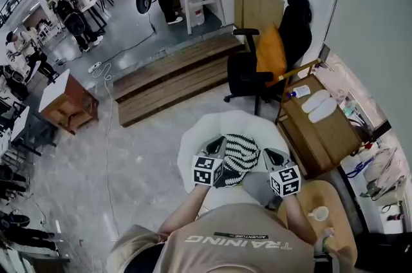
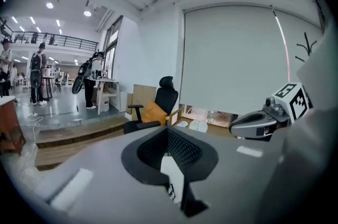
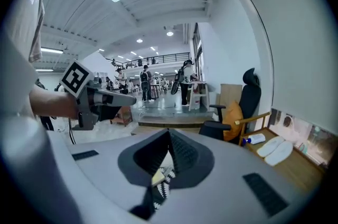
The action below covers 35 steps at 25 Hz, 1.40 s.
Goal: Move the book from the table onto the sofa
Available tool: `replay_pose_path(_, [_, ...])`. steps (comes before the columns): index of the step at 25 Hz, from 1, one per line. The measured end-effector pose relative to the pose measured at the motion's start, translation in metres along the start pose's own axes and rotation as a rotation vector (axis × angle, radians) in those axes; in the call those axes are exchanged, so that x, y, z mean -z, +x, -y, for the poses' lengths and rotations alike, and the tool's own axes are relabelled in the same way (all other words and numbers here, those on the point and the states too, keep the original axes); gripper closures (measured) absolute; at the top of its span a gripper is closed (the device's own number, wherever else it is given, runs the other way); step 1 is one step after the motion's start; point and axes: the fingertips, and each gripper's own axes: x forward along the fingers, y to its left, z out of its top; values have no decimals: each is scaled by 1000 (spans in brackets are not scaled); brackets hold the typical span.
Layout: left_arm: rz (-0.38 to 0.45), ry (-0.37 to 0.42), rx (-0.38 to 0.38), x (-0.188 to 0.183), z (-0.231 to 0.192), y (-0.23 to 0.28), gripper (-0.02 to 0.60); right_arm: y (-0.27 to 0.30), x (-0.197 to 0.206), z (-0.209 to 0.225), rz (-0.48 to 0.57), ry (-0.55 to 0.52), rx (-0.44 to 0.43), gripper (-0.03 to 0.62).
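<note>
A book (image 1: 235,159) with a black-and-white zigzag cover hangs in the air between my two grippers, above a round white table (image 1: 190,140). My left gripper (image 1: 217,145) is shut on the book's left edge; in the left gripper view a white strip of the book (image 2: 172,174) shows between the closed jaws. My right gripper (image 1: 271,156) is shut on the book's right edge, and in the right gripper view the zigzag pattern of the book (image 3: 160,180) sits in the closed jaws. Both grippers point roughly level.
A black office chair (image 1: 257,72) with an orange cushion (image 1: 271,53) stands beyond the table. A wooden bench (image 1: 322,130) with white slippers lies at the right. A small round wooden table (image 1: 335,201) with a cup (image 1: 319,213) is near my right. People stand far back.
</note>
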Motion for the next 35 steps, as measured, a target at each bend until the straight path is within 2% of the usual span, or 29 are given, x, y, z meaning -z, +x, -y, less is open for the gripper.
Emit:
replay_pose_path(4, [2,35,-6,-5,-5,-9,575,-1,-23,-2,54,-19,3,591])
replay_pose_path(10, [2,3,23,-1,7,-14,575,-8,-40,3,105,21,36,591])
replay_pose_path(16, [-28,14,55,15,24,-15,575,-16,-37,-6,105,30,25,591])
replay_pose_path(26, [-53,2,48,25,15,-27,575,-12,-34,-14,101,34,20,591])
replay_pose_path(35, [-73,-24,81,36,17,-32,575,-8,-35,-36,74,-21,2,591])
